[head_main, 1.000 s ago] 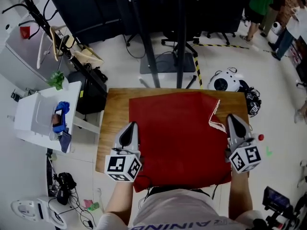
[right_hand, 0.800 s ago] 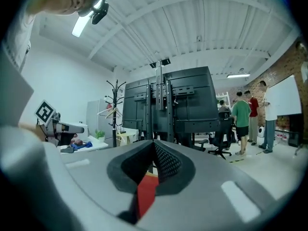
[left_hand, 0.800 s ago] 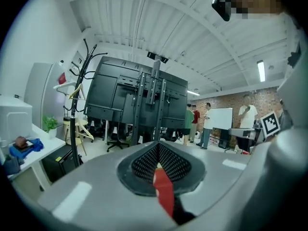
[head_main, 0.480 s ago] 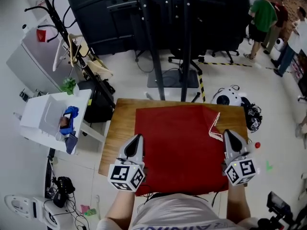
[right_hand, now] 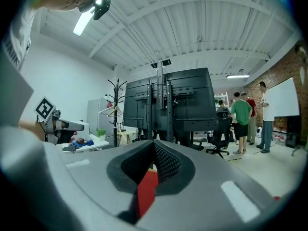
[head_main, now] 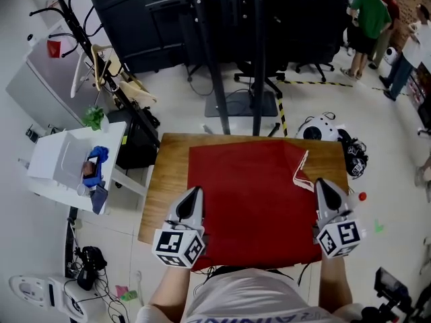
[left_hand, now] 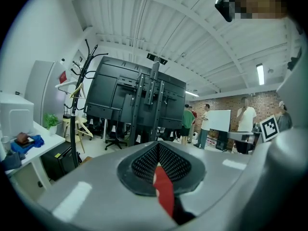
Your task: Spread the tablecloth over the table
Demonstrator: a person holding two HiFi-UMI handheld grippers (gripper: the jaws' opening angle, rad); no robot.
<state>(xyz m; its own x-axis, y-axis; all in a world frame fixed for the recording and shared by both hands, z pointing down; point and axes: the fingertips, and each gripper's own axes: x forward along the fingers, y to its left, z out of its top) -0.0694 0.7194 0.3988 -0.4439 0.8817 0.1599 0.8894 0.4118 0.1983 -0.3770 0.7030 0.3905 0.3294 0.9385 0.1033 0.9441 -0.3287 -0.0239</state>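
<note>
A wooden tabletop (head_main: 167,180) stands in a workshop room, mostly covered by the red tablecloth (head_main: 249,200), whose far right corner (head_main: 301,170) is folded back. The left gripper (head_main: 194,194) and right gripper (head_main: 323,186) each clamp red cloth, seemingly near its side edges.

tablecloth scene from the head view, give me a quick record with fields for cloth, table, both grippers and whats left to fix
tablecloth: red, lying over most of the table
table: wooden, bare strip along its left side
left gripper: shut on the tablecloth at its left edge
right gripper: shut on the tablecloth at its right edge
folded corner: far right of the cloth, turned back, pale underside showing
left to fix: folded corner not yet flat, left strip of table uncovered
</note>
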